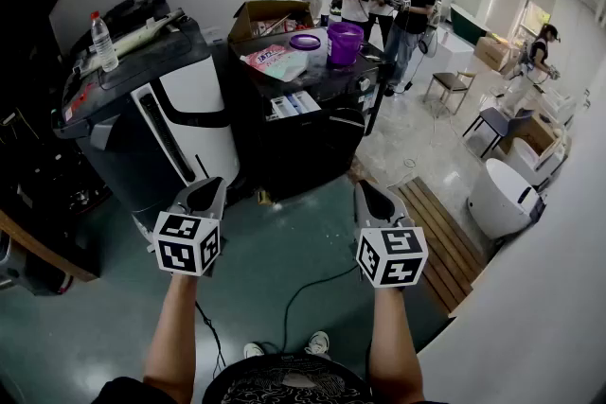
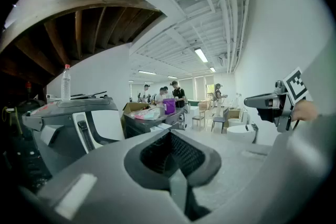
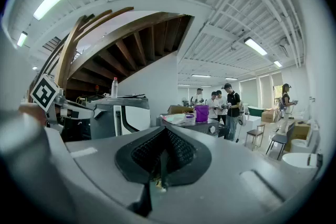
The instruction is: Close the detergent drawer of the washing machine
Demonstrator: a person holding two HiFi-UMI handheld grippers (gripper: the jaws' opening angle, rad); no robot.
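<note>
A black washing machine (image 1: 312, 142) stands ahead of me on the green floor, with a purple bucket (image 1: 344, 41) and a pink pack on its top. Its detergent drawer (image 1: 292, 104) sticks out of the upper front, pale with labels showing. My left gripper (image 1: 202, 195) and right gripper (image 1: 373, 201) are held side by side at waist height, well short of the machine. Both are shut with nothing between the jaws. The machine also shows beyond the left gripper (image 2: 170, 153) as washing machine (image 2: 157, 122), and beyond the right gripper (image 3: 162, 156) as washing machine (image 3: 207, 127).
A grey and white appliance (image 1: 151, 123) with a water bottle (image 1: 102, 41) on top stands left of the machine. A cardboard box (image 1: 270, 14) sits behind. A slatted wooden board (image 1: 445, 237) and a white wall lie right. A cable (image 1: 301, 287) crosses the floor. Several people stand at the back.
</note>
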